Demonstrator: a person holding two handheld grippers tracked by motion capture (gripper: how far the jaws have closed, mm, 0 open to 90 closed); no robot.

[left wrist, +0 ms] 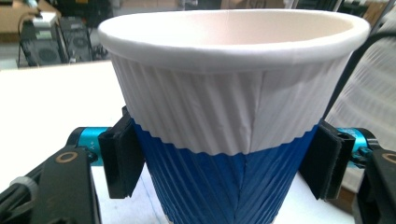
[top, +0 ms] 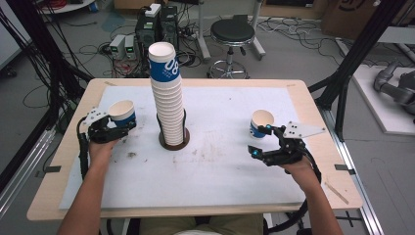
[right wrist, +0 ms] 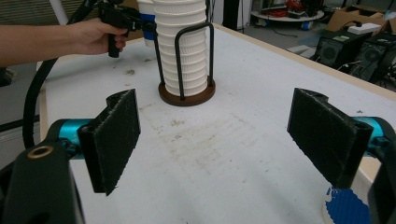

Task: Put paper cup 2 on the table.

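Take the tall stack of paper cups (top: 168, 93) in its wire holder (top: 174, 138) as your landmark, standing at the middle of the white mat (top: 220, 181). Well to the left of the stack, your left gripper (top: 128, 126) is clamped on a blue-and-white ribbed paper cup (top: 122, 111); in the left gripper view the two black pads (left wrist: 122, 158) press against the blue lower band of that cup (left wrist: 233, 116) on either side, and the cup sits upright with its mouth up. Your left hand (top: 100, 147) grips the tool just behind it, near the mat's left edge.

Well to the right of the stack, a second blue-and-white paper cup (top: 261, 123) stands upright on the mat. Your right gripper (top: 262, 142) lies just beside it, its jaws spread wide with nothing pressed between them; in the right gripper view the pads (right wrist: 114, 137) stand far apart over bare, smudged mat, with the stack (right wrist: 183, 46) straight ahead and the cup's blue edge (right wrist: 345, 207) at the lower right.
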